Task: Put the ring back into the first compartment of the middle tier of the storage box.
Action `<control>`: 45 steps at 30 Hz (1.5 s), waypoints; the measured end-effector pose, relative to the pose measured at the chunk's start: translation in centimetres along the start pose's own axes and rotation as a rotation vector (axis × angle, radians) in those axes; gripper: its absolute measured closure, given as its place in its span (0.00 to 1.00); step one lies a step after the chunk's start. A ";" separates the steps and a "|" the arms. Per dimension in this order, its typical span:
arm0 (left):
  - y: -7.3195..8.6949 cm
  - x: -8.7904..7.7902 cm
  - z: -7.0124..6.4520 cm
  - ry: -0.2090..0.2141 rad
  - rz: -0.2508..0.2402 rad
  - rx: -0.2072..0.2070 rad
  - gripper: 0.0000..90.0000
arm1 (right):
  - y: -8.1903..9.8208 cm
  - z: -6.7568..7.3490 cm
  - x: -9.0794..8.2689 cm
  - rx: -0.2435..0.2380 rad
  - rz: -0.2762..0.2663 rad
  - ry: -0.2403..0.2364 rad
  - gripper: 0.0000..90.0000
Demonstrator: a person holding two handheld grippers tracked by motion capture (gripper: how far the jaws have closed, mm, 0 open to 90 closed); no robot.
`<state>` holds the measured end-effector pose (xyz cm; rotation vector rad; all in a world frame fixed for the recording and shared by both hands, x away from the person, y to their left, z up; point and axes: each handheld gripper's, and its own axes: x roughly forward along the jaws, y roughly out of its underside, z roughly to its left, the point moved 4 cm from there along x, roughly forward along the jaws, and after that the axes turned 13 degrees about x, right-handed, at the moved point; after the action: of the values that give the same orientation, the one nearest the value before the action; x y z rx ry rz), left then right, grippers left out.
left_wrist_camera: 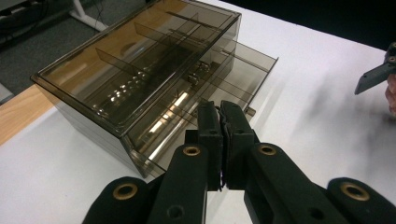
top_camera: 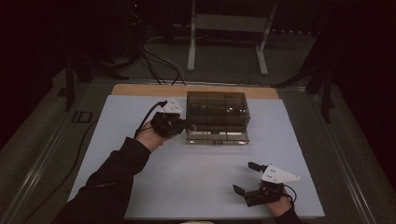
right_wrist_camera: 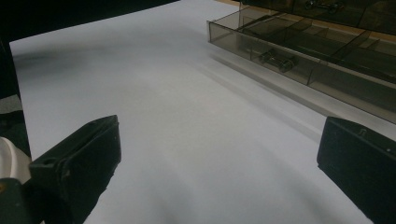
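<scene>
Smoky brown see-through plastic is forming the box (top_camera: 217,116), a small chest with divided compartments that is sitting toward the far middle of the counter (top_camera: 196,182), which is lying under a pale white sheet. Its bottom drawer (left_wrist_camera: 224,79) is standing pulled out toward the person, and in the right gripper view a small metal part (right_wrist_camera: 279,60) is lying in one of the drawer's front compartments.

At the box's left front corner the left gripper (top_camera: 180,125) is hovering right beside the wall, pointing across toward the drawer. In the left gripper view its two black jaws are pressing together, clenched with nothing visible between them, and their tips are sitting just over the drawer's front edge; whether they are touching the plastic I cannot tell. A dark sleeve (top_camera: 112,177) is leading back from that hand to the near edge of the counter.

Well apart from the box, near the counter's near right corner, the right gripper (top_camera: 247,178) is resting low with its jaws spread wide, released and empty, bare white sheet showing between them. Its grey three-cornered plate is facing up.

Beyond the sheet a strip of bare wood (top_camera: 140,89) is showing along the far edge, and farther back cables (top_camera: 159,63) are trailing over a dark floor beside the white legs of a stand (top_camera: 191,42).
</scene>
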<state>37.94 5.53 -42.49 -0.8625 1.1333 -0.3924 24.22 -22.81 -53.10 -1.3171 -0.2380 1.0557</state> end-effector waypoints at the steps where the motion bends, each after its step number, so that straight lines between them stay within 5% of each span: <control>1: 0.1 0.3 0.1 0.001 0.000 -0.004 1.00 | 0.0 0.0 0.0 0.001 -0.001 0.000 0.00; 39: 0.6 6.2 1.0 -0.028 0.000 -0.080 0.98 | 0.0 0.0 0.0 0.001 0.004 -0.007 0.00; 43: 0.6 6.5 0.7 0.000 0.008 -0.061 0.66 | 0.1 0.0 0.0 -0.002 0.009 -0.003 0.00; 45: 0.5 6.4 0.6 0.007 0.000 -0.062 0.62 | 0.1 0.0 0.0 -0.002 0.009 -0.004 0.00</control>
<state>40.95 1.80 -46.81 -0.9165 1.1569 -0.3624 24.14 -22.79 -53.14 -1.3192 -0.2365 1.0654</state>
